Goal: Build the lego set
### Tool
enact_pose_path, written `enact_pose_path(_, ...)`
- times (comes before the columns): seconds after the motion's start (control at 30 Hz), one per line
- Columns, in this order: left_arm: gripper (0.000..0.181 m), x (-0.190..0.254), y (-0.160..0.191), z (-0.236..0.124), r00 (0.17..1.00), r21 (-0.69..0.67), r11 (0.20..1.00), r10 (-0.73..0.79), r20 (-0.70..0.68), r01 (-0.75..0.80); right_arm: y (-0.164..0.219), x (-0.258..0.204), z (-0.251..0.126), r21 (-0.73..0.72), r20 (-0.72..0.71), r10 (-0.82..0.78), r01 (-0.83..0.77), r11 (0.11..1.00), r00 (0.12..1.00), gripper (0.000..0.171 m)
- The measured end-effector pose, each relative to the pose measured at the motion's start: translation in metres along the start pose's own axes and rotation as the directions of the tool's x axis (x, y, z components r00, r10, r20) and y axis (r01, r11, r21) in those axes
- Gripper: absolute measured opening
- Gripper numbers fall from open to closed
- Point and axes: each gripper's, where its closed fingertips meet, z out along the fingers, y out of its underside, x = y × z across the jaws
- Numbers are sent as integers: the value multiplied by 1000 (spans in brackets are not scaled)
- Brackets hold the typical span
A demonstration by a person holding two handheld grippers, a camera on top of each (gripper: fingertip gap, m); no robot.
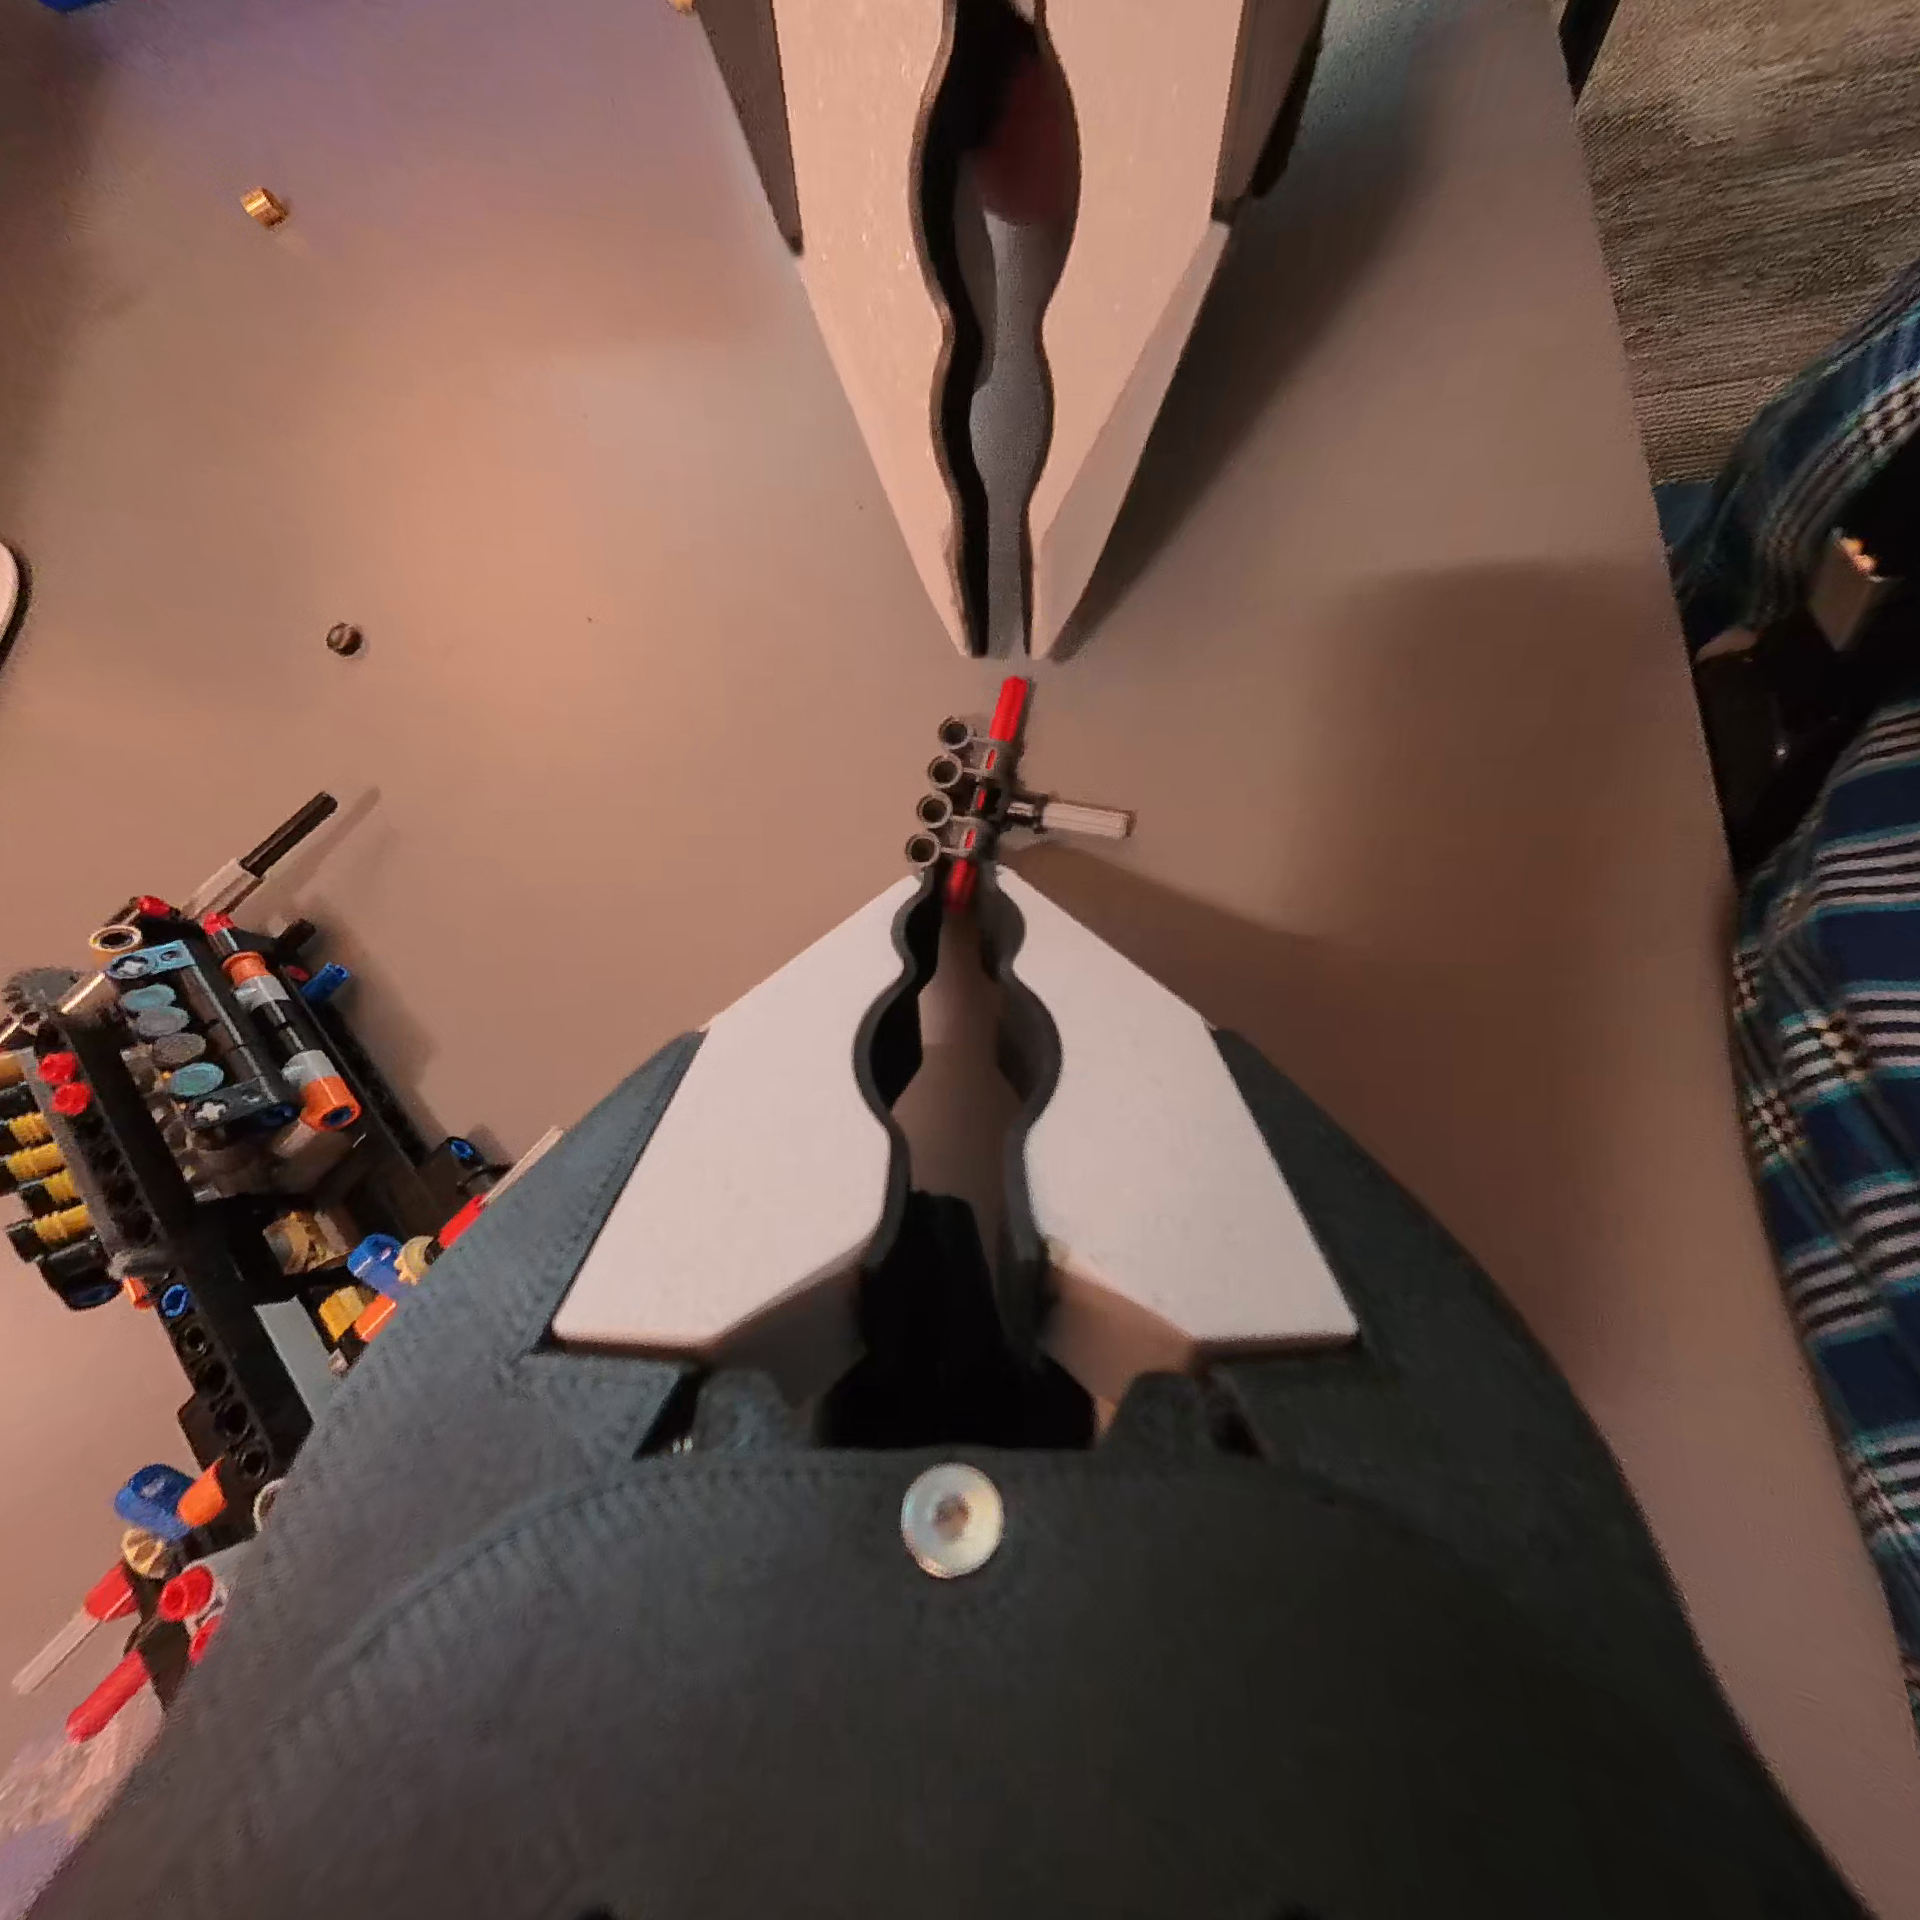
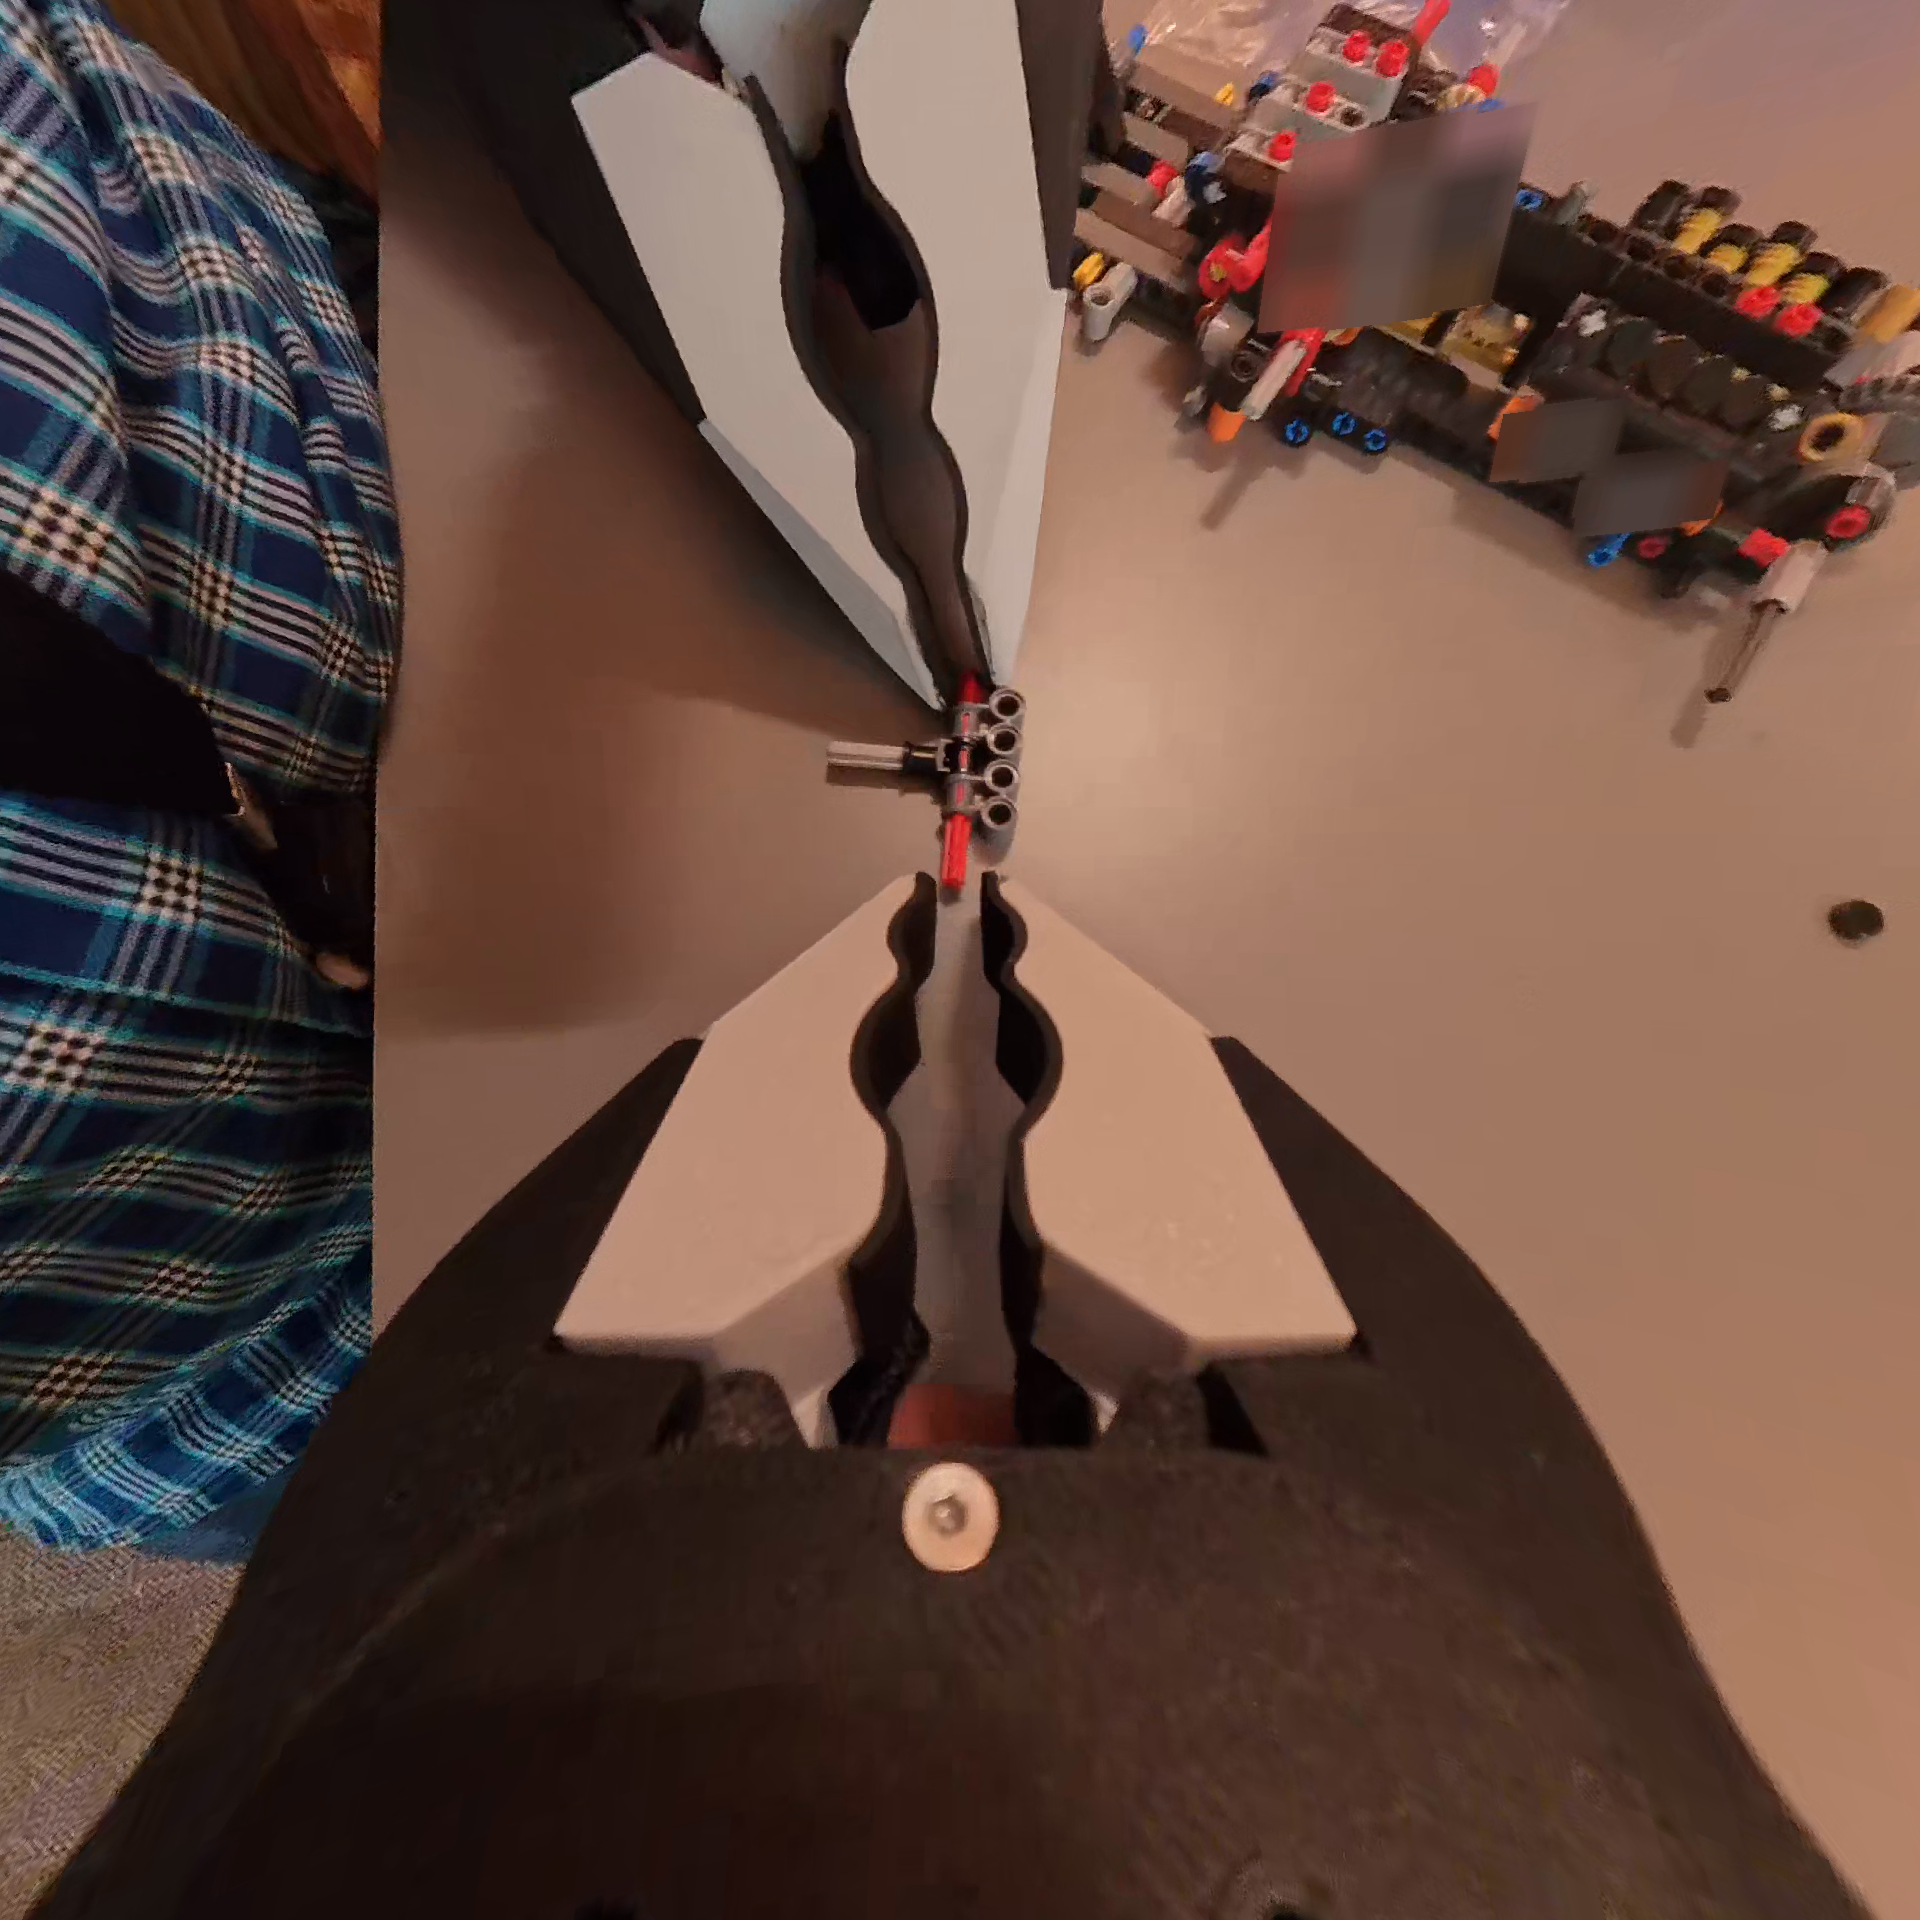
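Note:
A small lego assembly [image 1: 951, 795] hangs in the air between my two grippers: a red axle [image 1: 1006, 712] runs through grey connectors with a row of holes, and a grey and black pin [image 1: 1081, 818] sticks out sideways. My left gripper [image 1: 961, 891] is shut on one end of the red axle and holds the assembly above the table. My right gripper [image 2: 954, 885] faces it from the other side, its jaws a narrow gap apart, with the axle's free end [image 2: 954, 847] right at its tips. The right wrist view shows the assembly [image 2: 987, 758] and the left gripper [image 2: 966, 688].
The large part-built lego model [image 1: 208, 1122] lies on the tan table [image 1: 520, 468], also in the right wrist view [image 2: 1558, 312]. Loose pieces: a gold bush [image 1: 263, 205], a dark bush [image 1: 343, 637]. A person in a plaid shirt [image 1: 1829, 935] sits at the table edge. The tips of one gripper are about 5 centimeters away from the tips of the other. My right tips are roughly 15 centimeters from the dark bush [image 1: 343, 637]. It turns up in the right wrist view [image 2: 1862, 912] as well.

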Motion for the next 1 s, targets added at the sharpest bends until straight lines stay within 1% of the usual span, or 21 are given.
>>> enact_pose_path(0.03,6,0,0,0,1000,0,1000,-4,-4,4,0,1,-1,6,-5,6,-6,1000,1000,4)
enact_pose_path(0.07,5,0,-1,1,1000,0,1000,-5,-10,5,0,1,-1,7,-10,6,-6,1000,1000,0)
enact_pose_path(0.13,7,0,-2,2,1000,0,1000,-3,-7,3,4,0,4,-13,-25,-1,1,1000,1000,0)
enact_pose_path(0.43,4,1,-1,3,1000,-6,1000,-1,-16,1,4,3,3,-5,-66,-6,6,1000,998,0)
enact_pose_path(0.93,4,0,-1,4,1000,-10,1000,9,-5,-9,4,3,4,-4,-60,-6,6,1000,998,0)
enact_pose_path(1.0,3,2,-2,5,1000,-5,1000,29,-6,-29,1,4,5,2,-63,-12,12,1000,998,0)
